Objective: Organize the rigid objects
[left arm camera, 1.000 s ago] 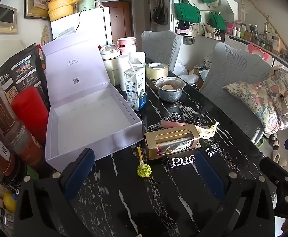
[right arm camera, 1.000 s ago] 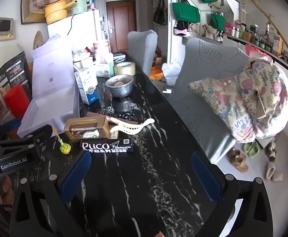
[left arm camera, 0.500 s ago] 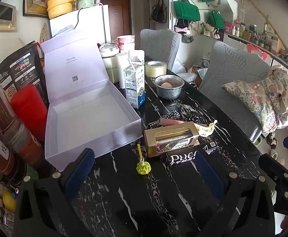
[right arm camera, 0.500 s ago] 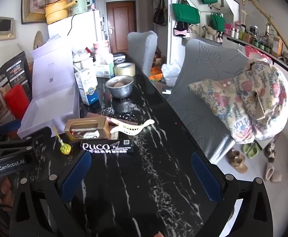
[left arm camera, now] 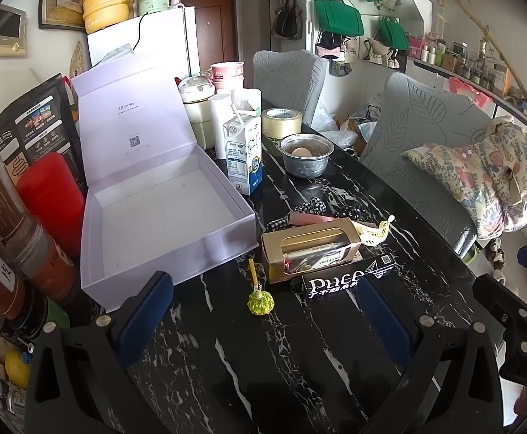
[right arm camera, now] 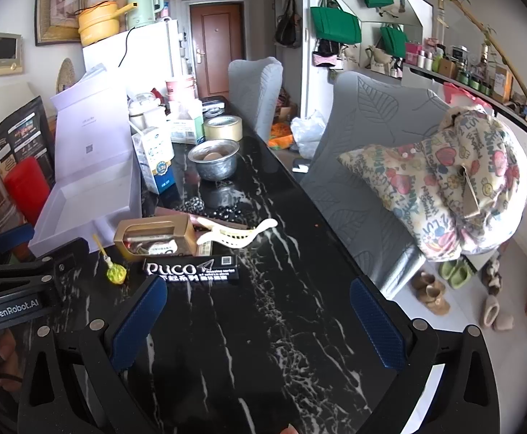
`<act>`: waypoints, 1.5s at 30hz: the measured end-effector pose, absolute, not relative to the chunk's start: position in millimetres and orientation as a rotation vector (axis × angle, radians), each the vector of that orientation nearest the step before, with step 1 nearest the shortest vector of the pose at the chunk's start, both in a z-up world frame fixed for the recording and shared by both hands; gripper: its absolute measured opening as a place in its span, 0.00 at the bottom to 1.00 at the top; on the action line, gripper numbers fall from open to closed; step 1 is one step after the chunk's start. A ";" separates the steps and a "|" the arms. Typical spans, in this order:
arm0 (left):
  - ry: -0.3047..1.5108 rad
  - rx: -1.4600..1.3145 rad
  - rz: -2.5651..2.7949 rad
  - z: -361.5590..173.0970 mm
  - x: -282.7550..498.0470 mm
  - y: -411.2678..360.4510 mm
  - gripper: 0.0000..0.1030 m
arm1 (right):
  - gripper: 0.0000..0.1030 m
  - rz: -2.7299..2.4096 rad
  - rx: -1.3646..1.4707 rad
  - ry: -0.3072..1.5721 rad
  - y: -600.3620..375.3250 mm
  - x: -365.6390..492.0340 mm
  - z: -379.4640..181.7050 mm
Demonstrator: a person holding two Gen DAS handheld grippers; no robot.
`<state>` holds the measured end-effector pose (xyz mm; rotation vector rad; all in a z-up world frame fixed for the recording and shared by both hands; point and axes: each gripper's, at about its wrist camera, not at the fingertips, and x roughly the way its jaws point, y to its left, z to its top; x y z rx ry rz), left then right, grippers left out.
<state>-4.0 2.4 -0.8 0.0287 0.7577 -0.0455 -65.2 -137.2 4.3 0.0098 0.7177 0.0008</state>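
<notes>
While both tools hang released over the table [left arm camera: 299,361], left tool [left arm camera: 263,322] just behind yellow-green trinket [left arm camera: 259,302], right tool [right arm camera: 259,311] behind black box [right arm camera: 191,271].

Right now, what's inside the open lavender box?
The lavender box looks empty: bare floor and walls, lid propped open behind it. Its near wall hides the strip of floor just behind it. Both grippers, left and right, are open.

A blue-and-white milk carton [left arm camera: 243,159] stands mid-frame; right of it, a dented metal bowl [left arm camera: 306,155]; a tan tape roll [left arm camera: 281,122] behind.
</notes>
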 end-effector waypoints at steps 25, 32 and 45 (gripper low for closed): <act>0.753 0.042 -0.050 1.9 -7.7 -0.1 1.00 | 1.00 -0.001 0.009 0.718 -136.9 -65.4 5.4; 0.750 0.047 -0.057 3.6 -9.7 -0.1 1.00 | 1.00 -0.001 0.008 0.716 -136.0 -66.1 5.3; 0.755 0.044 -0.054 4.2 -10.9 1.6 1.00 | 1.00 -0.001 0.008 0.717 -135.9 -66.4 5.3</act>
